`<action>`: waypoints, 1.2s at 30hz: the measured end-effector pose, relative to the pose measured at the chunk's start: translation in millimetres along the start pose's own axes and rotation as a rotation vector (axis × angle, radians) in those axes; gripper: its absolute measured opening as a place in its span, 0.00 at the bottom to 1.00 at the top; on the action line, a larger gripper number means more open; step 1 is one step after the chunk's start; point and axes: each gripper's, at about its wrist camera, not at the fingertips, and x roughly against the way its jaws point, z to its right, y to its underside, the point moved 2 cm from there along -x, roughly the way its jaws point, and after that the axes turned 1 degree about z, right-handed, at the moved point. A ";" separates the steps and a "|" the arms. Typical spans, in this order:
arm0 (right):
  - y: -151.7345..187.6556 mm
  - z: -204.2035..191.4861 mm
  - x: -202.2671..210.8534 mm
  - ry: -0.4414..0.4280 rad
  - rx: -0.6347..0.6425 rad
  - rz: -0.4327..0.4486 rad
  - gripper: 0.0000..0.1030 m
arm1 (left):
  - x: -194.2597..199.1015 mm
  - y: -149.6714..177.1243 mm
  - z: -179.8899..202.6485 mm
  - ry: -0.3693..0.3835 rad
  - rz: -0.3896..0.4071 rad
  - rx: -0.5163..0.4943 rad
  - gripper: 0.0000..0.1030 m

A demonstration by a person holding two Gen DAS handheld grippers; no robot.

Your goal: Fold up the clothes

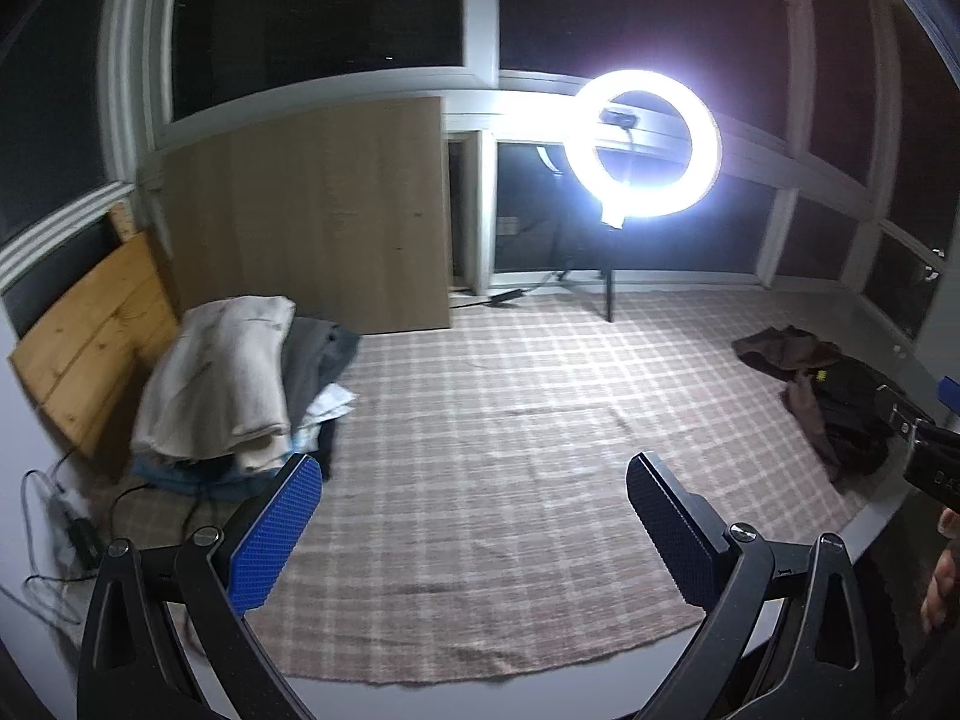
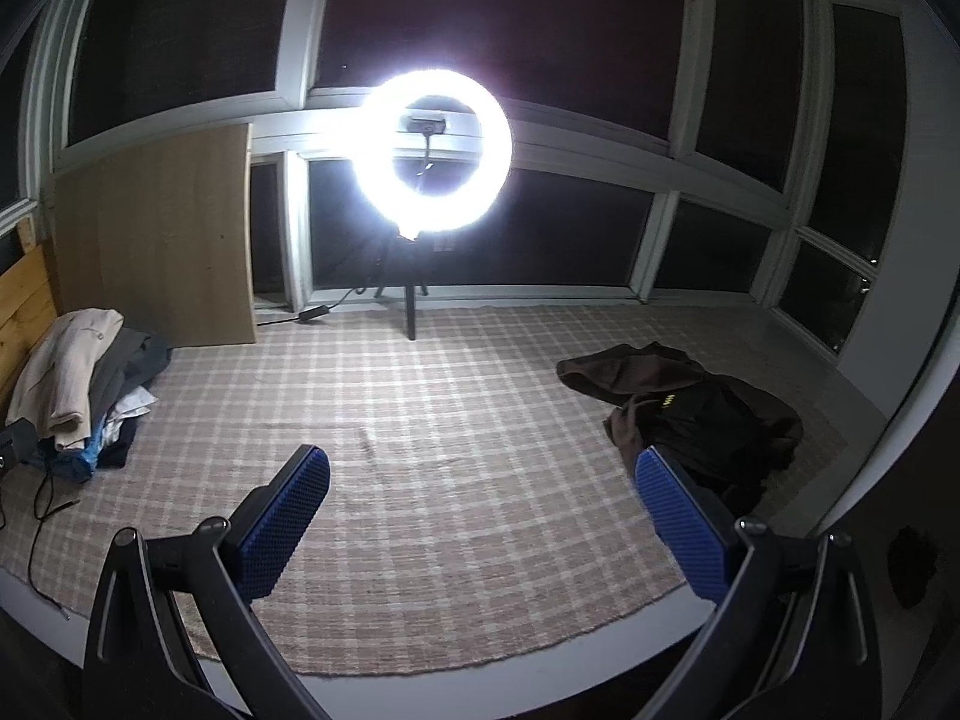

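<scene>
Dark brown and black clothes (image 2: 690, 414) heaped loose and crumpled at the right edge of the checked rug (image 2: 420, 480), likely waiting for folding. At the rug's left edge, a neater stack of clothes (image 1: 240, 384), cream piece on top, perhaps finished pieces set apart. Rug's middle bare, probably kept as working space. Above its near edge, left gripper (image 1: 474, 534) and right gripper (image 2: 480, 528) both spread wide, holding nothing. Behind the rug, a ring light (image 2: 433, 150) lighting it.
</scene>
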 end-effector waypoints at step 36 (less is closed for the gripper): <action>-9.8 60.5 -43.6 0.117 -0.061 -0.038 1.00 | -48.8 -33.2 92.0 0.028 -0.016 -0.178 0.99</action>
